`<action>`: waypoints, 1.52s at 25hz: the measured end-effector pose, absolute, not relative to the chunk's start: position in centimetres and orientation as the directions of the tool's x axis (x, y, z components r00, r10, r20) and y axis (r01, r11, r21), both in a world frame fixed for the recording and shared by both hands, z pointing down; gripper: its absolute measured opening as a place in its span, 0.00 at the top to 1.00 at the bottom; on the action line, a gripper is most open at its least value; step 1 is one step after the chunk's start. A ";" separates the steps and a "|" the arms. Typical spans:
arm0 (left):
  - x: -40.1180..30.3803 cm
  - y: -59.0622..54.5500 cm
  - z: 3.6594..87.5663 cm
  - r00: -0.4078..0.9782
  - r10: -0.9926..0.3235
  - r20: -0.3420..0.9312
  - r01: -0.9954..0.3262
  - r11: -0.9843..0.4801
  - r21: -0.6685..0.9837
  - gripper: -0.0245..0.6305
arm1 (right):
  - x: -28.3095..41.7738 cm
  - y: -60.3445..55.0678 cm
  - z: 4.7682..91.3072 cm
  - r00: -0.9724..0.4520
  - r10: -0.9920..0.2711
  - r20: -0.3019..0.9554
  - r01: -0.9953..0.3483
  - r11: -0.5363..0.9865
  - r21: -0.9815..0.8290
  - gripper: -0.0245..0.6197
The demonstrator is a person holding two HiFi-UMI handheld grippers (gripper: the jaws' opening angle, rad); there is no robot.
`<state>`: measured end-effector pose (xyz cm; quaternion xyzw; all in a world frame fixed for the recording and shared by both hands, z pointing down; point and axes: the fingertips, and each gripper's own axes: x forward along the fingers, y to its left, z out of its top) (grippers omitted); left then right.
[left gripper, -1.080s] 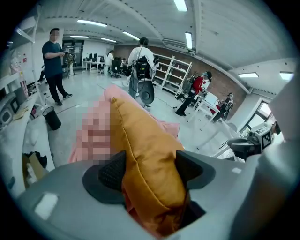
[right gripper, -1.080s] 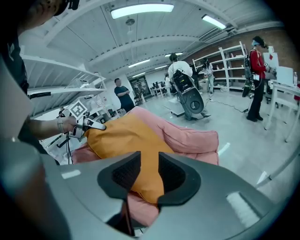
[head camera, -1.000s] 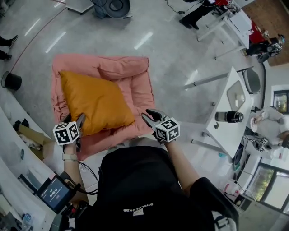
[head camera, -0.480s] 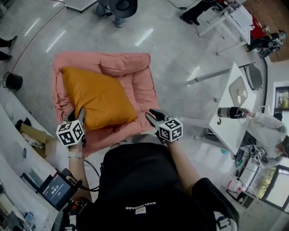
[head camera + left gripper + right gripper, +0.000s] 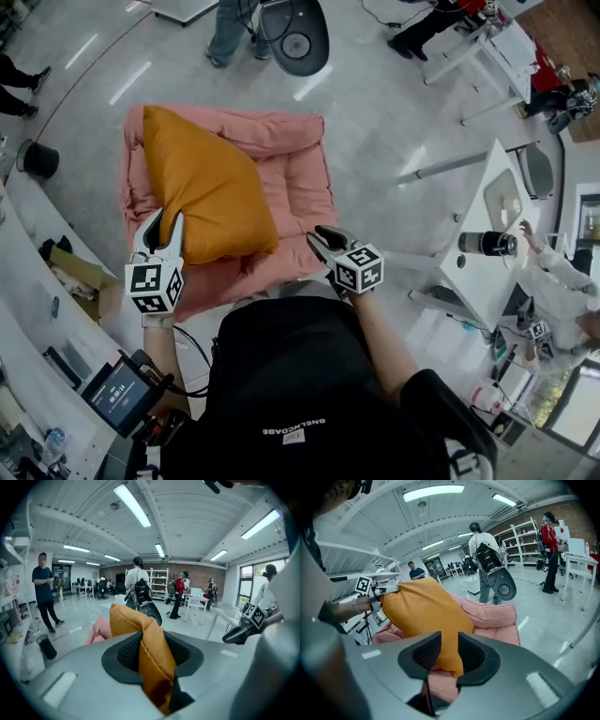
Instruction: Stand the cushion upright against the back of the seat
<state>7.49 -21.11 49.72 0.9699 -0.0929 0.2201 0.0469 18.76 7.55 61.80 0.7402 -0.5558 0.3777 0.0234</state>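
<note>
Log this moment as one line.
left gripper: jaws just closing, shut on cushion edge | right gripper: open, empty | cushion: tilted on seat, not upright

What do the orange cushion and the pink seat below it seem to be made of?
Orange cushion: probably woven cloth, matte, over a soft filling. Its corner folds into a thin crease between the pads of the left gripper, whose jaws have just been closing on it. Pink seat: it seems to be matte cloth with padding too, as its rim is puffy and wrinkled. The exact fibre cannot be told.
</note>
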 end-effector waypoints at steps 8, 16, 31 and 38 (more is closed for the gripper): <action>5.3 -20.8 47.4 0.898 -0.180 0.401 -0.173 -0.983 -0.055 0.75 | 18.3 7.6 61.9 0.077 -0.816 0.573 -0.842 -0.361 -0.401 0.79; 3.7 -23.1 45.2 0.918 -0.225 0.327 -0.191 -0.972 -0.134 0.75 | 17.5 6.9 62.5 0.050 -0.821 0.568 -0.844 -0.339 -0.416 0.79; 2.6 -23.8 52.4 0.863 -0.258 0.435 -0.222 -0.966 -0.134 0.74 | 16.3 6.7 63.7 0.020 -0.805 0.592 -0.842 -0.333 -0.425 0.79; 2.9 -24.3 54.8 0.837 -0.240 0.491 -0.246 -0.968 -0.054 0.74 | 15.8 7.5 63.4 0.031 -0.800 0.600 -0.834 -0.351 -0.425 0.79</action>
